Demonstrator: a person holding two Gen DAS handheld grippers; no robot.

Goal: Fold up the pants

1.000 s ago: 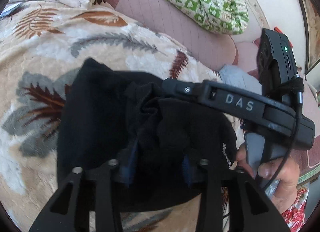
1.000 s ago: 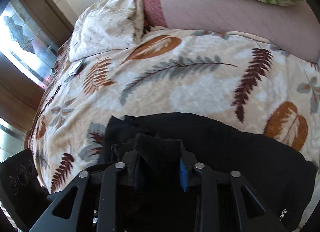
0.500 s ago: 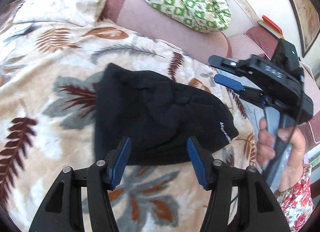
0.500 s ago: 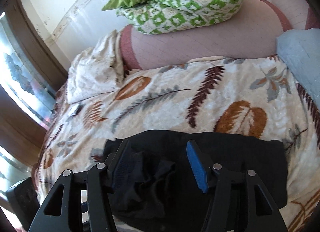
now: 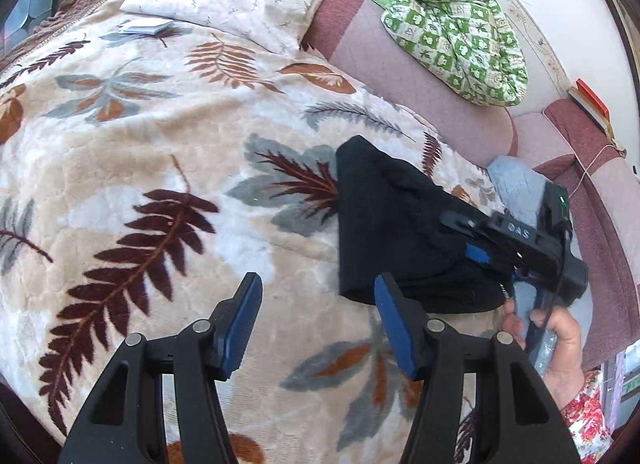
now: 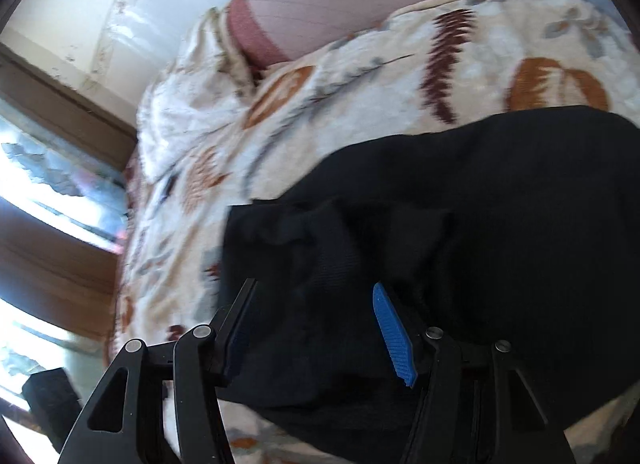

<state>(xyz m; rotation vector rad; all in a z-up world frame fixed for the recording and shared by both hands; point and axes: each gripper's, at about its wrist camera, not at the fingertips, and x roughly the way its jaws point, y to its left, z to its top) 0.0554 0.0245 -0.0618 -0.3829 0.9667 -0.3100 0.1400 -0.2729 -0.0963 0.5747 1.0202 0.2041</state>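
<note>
The black pants [image 5: 400,232] lie folded into a compact bundle on the leaf-patterned blanket [image 5: 160,168] that covers the bed. The left hand-held gripper [image 5: 318,320] hangs over bare blanket to the near left of the bundle; its blue-padded jaws stand apart with nothing between them, and only the right pad sits just beside the bundle's near edge. The right hand-held gripper [image 6: 320,328] is low over the pants, jaws apart, with black cloth lying loose beneath and between the pads and not pinched. In the left wrist view a person's hand [image 5: 560,340] holds that gripper's handle at the bundle's right end. A green patterned quilt [image 5: 452,24] lies far off on a pink cushion [image 5: 420,92].
</note>
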